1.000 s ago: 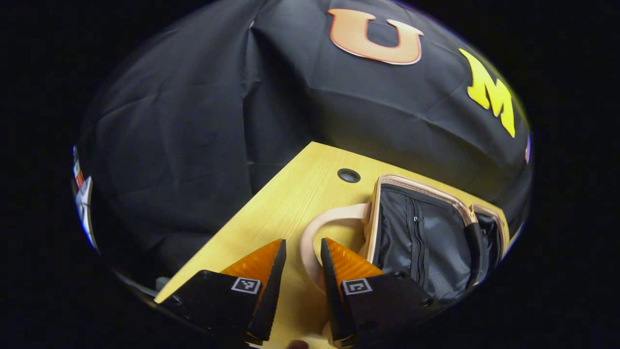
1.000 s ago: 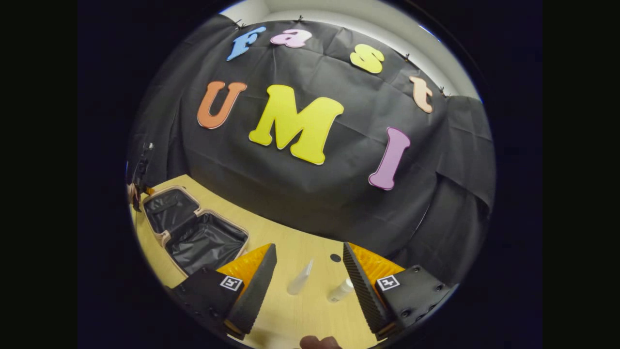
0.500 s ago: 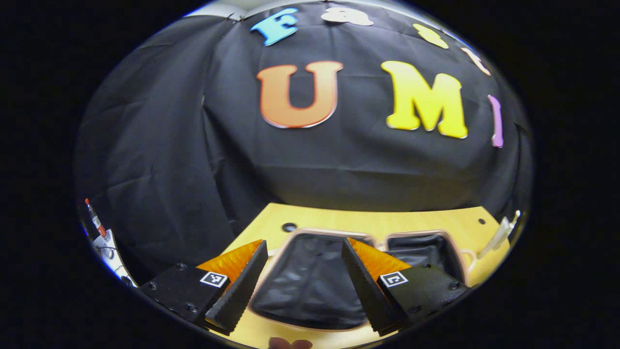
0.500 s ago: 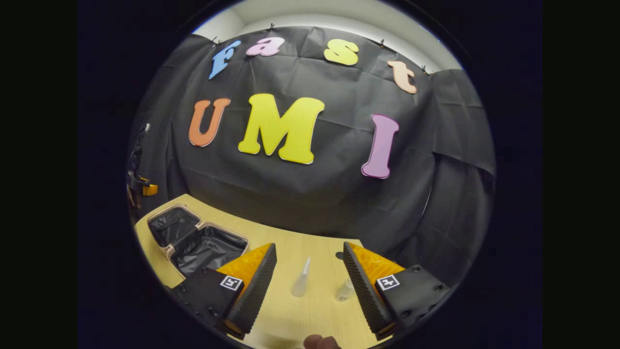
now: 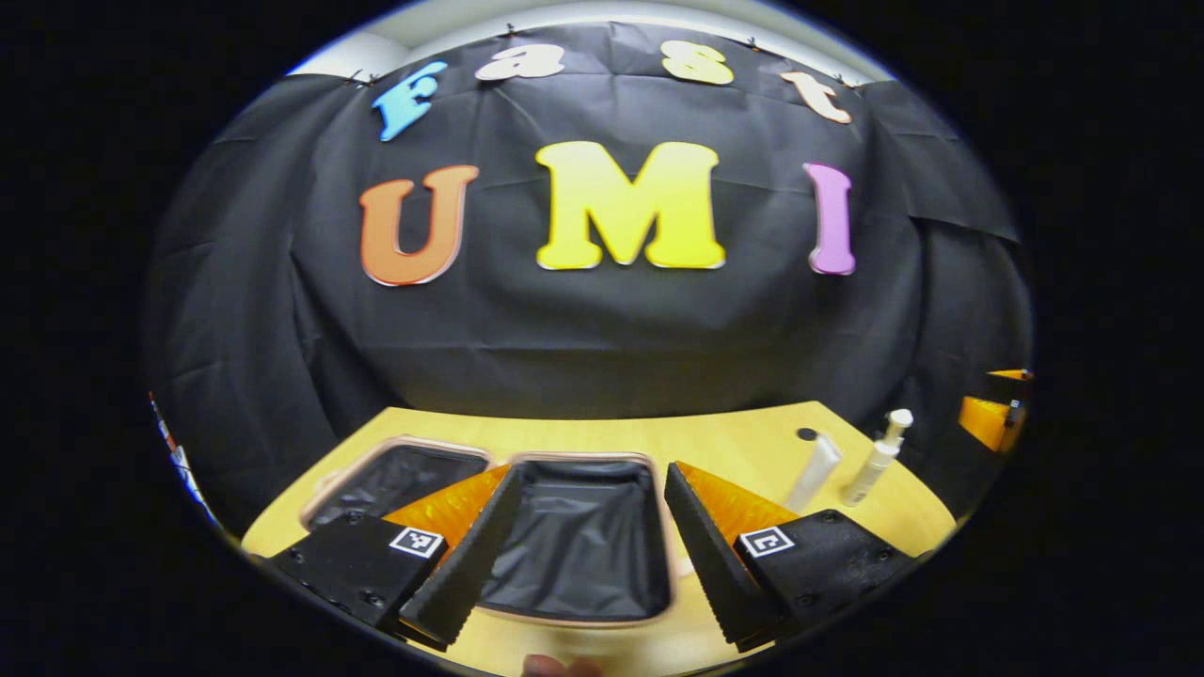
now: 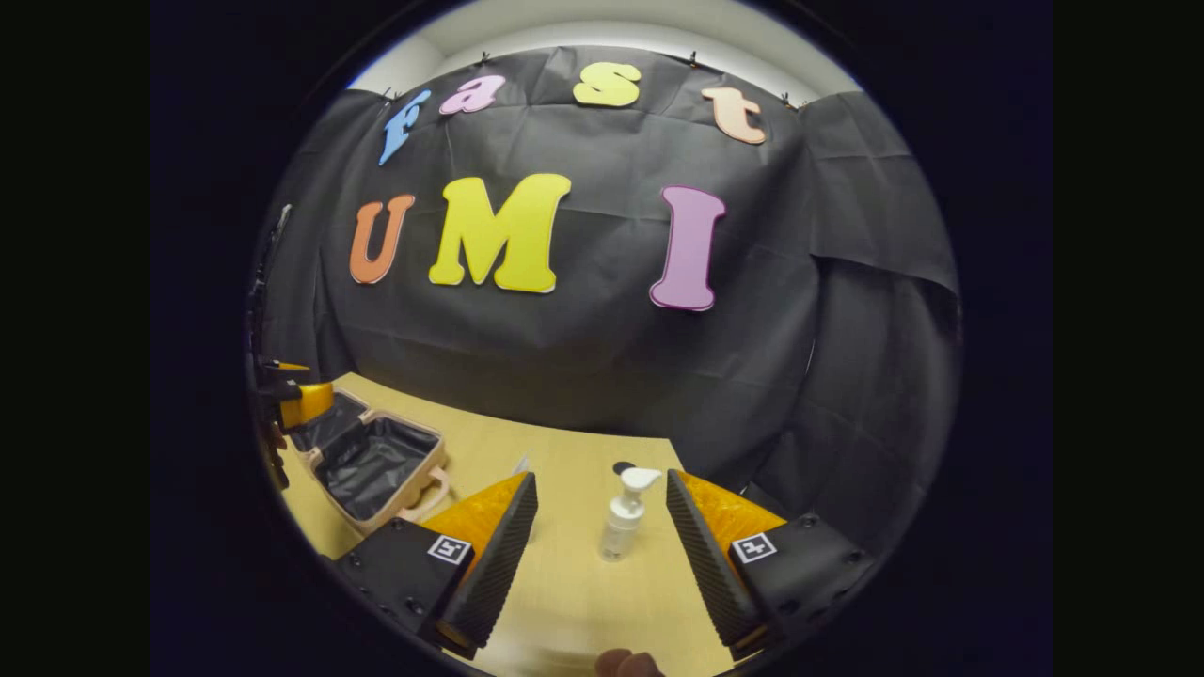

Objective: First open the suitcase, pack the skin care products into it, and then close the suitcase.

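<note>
— Suitcase (image 5: 574, 545) first: where does it lie?
— Flat on the wooden table (image 5: 734, 442), lid thrown back, both halves lined in dark fabric with a pale pink rim. In the left gripper view the nearer half sits between the fingers of the left gripper (image 5: 588, 550), which hangs above it with its jaws spread wide and nothing in them.
— And the skin care products?
— Off to the right in that view, well apart from the suitcase: a slim tube (image 5: 814, 470) and just beside it a pump bottle (image 5: 875, 456), both standing near the table's far edge.
— The other hand's tool?
— The right gripper (image 6: 597, 555) is spread wide too, holding nothing. In the right gripper view the pump bottle (image 6: 623, 517) stands upright on the table between its fingers, not touched by either. The suitcase (image 6: 372, 465) lies at the left there, its handle toward the camera.
— Any brand or label to read?
— None legible on either container; they are too small. The square black-and-white markers on the gripper bodies carry patterns, not words.
</note>
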### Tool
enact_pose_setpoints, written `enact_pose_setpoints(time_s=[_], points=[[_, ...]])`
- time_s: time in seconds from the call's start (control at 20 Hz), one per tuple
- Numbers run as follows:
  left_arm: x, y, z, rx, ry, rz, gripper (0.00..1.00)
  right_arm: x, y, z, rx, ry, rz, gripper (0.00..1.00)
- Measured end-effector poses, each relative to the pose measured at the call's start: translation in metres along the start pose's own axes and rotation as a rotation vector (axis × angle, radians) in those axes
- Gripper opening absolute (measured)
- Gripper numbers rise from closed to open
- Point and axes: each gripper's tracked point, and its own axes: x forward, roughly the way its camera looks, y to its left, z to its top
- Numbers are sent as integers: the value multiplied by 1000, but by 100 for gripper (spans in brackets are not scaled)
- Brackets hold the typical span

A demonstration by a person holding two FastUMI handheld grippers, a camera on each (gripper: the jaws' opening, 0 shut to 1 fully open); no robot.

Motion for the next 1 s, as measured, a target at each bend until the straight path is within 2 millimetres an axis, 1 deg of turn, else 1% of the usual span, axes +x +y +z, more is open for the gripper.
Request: enact_pose_setpoints(time_s=[0.15, 0.2, 0.3, 0.45, 0.55, 0.7, 0.75, 0.85, 1.0], points=[[1, -71, -20, 27, 28, -93, 98, 2, -18, -18, -1, 39, 20, 82], [5, -95, -26, 40, 31, -122, 98, 4, -25, -23, -5, 52, 25, 82], [15, -128, -44, 45, 57, -177, 98, 4, -41, -27, -5, 73, 28, 82], [43, -165, -75, 51, 103, -212, 99, 3, -68, -30, -14, 88, 13, 82], [65, -182, -92, 49, 121, -220, 98, 4, -85, -41, -23, 116, -1, 82], [105, -203, -113, 60, 131, -227, 99, -3, -107, -52, -41, 156, -23, 82], [117, -206, -120, 56, 137, -223, 99, -4, -114, -52, -42, 163, -30, 82], [138, -207, -128, 52, 151, -202, 99, -6, -122, -53, -38, 176, -37, 82], [163, -212, -141, 43, 187, -201, 99, -2, -126, -54, -25, 184, -38, 82]])
